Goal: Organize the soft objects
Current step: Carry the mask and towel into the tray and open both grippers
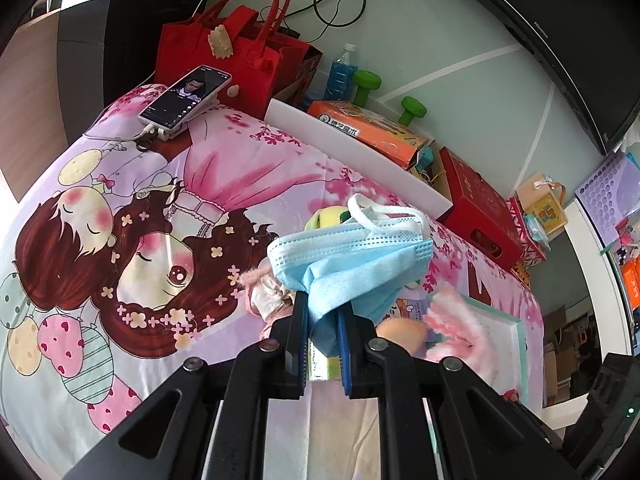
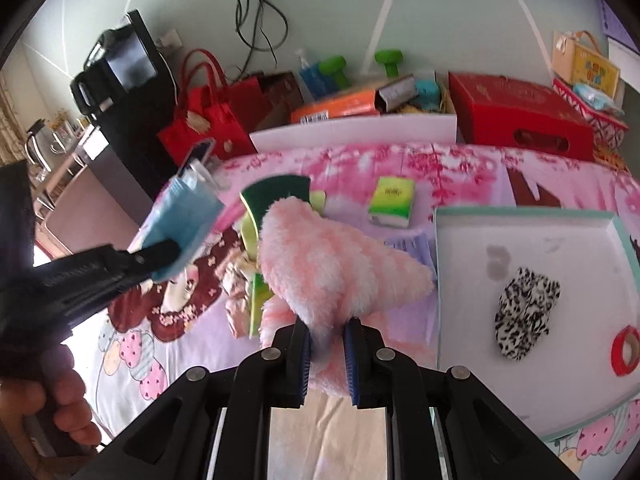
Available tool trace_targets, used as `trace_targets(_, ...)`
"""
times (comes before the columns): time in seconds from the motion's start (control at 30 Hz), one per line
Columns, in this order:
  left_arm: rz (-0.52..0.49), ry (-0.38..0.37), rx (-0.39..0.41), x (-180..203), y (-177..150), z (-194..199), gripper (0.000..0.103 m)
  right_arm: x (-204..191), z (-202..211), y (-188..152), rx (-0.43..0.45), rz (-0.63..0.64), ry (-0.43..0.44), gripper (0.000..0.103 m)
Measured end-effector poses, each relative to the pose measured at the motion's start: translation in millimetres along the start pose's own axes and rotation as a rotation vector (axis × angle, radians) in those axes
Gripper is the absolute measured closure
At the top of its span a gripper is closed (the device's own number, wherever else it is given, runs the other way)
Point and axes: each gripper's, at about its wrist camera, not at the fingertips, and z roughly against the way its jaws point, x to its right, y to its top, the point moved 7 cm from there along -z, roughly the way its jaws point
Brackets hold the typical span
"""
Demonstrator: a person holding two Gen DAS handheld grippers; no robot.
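My left gripper (image 1: 323, 308) is shut on a blue face mask (image 1: 352, 256), which hangs lifted above the cartoon bedsheet (image 1: 120, 240). The same mask (image 2: 180, 220) and left gripper (image 2: 160, 256) show at the left of the right wrist view, held by a hand (image 2: 60, 404). My right gripper (image 2: 327, 328) is shut on a fluffy pink-and-white plush piece (image 2: 320, 256), raised over the sheet. A shallow white box (image 2: 520, 232) with a teal rim lies to the right, holding a black-and-white scrunchie (image 2: 524, 312) and a red tape roll (image 2: 626, 350).
On the sheet lie a green-and-yellow sponge (image 2: 276, 192), a green tissue pack (image 2: 390, 200) and a crumpled pink cloth (image 1: 268, 292). A phone (image 1: 184, 96), a red felt bag (image 1: 224, 56), red boxes (image 2: 516, 116), green dumbbells (image 1: 412, 110) and a bottle (image 1: 342, 72) line the far side.
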Motion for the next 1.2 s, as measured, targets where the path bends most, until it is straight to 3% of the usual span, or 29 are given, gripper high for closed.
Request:
trace_targets(0.17, 0.003, -0.002, 0.003, 0.1, 0.5, 1.0, 0.09, -0.9, 13.0, 6.9, 0.046, -0.019, 0.032, 0.088)
trace_targets(0.4, -0.034, -0.02, 0.015, 19.0, 4.0, 3.3, 0.09, 8.0, 25.4, 17.2, 0.092, -0.03, 0.01, 0.088)
trace_targets(0.5, -0.076, -0.032, 0.021, 38.1, 4.3, 2.5, 0.09, 32.3, 31.0, 21.5, 0.103, -0.066, -0.042, 0.088)
trace_targets(0.73, -0.232, -0.08, -0.007, 104.3, -12.2, -14.6, 0.09, 144.9, 53.6, 19.0, 0.115, -0.227, -0.321, 0.088)
trace_targets(0.93, -0.347, -0.131, -0.082, 158.2, -40.9, -43.3, 0.09, 214.2, 68.6, 4.1, 0.114, -0.377, -0.387, 0.088)
trace_targets(1.2, -0.455, -0.145, -0.143, 202.5, -76.1, -84.2, 0.09, 254.2, 66.2, -7.0, 0.109, -0.426, -0.432, 0.088)
